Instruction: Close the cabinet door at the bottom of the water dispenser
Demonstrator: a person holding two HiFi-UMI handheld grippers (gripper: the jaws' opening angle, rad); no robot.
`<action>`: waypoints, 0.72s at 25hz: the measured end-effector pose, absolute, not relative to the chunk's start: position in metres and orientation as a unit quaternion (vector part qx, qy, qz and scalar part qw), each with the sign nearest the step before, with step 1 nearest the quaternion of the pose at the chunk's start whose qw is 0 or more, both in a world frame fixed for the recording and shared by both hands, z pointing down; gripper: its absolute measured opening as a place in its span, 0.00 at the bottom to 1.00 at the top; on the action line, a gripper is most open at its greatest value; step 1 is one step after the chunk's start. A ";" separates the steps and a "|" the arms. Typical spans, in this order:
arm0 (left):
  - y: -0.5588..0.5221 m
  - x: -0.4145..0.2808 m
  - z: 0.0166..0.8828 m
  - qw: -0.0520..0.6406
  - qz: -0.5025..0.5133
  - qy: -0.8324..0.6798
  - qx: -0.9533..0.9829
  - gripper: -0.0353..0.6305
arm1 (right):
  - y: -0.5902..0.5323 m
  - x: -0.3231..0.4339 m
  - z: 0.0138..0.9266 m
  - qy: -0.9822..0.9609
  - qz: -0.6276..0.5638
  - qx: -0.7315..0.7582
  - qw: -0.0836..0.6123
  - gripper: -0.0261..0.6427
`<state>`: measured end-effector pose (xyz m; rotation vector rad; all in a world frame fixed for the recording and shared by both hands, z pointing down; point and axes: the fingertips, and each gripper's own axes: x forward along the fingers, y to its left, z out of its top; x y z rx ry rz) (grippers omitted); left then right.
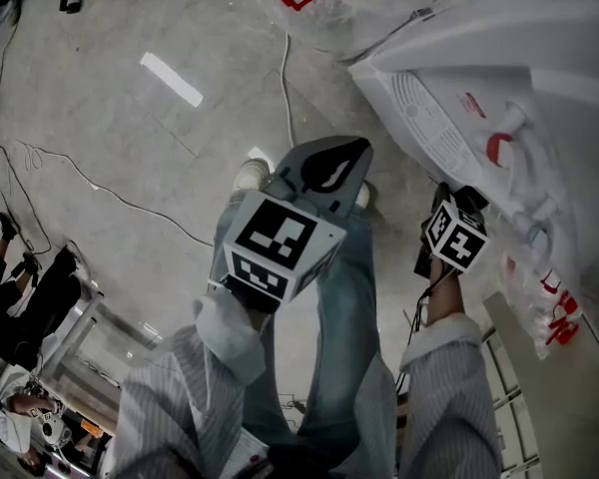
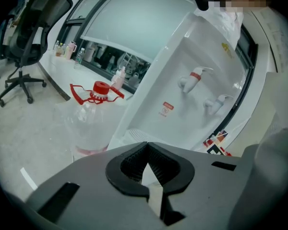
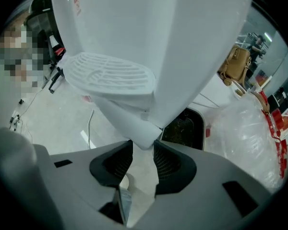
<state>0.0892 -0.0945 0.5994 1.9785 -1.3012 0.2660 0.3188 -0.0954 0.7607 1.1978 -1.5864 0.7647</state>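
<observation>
- The water dispenser [image 3: 192, 47] is a tall white box, the biggest thing here.
- A big clear bottle [image 2: 91, 116] with a red cap stands on the floor just beside the dispenser.
- The cabinet door [image 3: 127, 121] is a plain white panel low on the dispenser's front. It sits under the drip tray and narrows to a rounded corner. I cannot tell how far it stands open.
- The left gripper [image 2: 146, 146] is held apart from the dispenser's front. Its jaws are pressed together at the tips with nothing between them.
- The right gripper [image 3: 143, 145], at the dispenser's lower front, pinches the door's corner between its pads.
- A ribbed drip tray [image 3: 110, 73] juts from the dispenser's front.
- Above the tray are a red tap [image 2: 195, 75] and a pale tap [image 2: 216, 102].
</observation>
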 end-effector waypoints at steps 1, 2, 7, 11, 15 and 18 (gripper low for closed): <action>-0.094 0.090 0.600 0.371 0.104 -0.506 0.772 0.07 | -0.095 0.318 0.761 -0.652 0.315 0.493 0.483 0.25; -0.094 0.091 0.600 0.371 0.104 -0.505 0.772 0.07 | -0.095 0.318 0.762 -0.652 0.315 0.493 0.482 0.25; -0.092 0.091 0.601 0.373 0.106 -0.504 0.772 0.07 | -0.096 0.320 0.760 -0.645 0.310 0.504 0.484 0.25; -0.091 0.088 0.602 0.375 0.107 -0.506 0.769 0.07 | -0.099 0.321 0.757 -0.642 0.299 0.516 0.483 0.24; -0.090 0.085 0.602 0.374 0.109 -0.507 0.769 0.07 | -0.119 0.339 0.750 -0.618 0.302 0.550 0.474 0.14; -0.090 0.082 0.604 0.376 0.105 -0.515 0.763 0.07 | -0.125 0.347 0.750 -0.602 0.316 0.568 0.463 0.12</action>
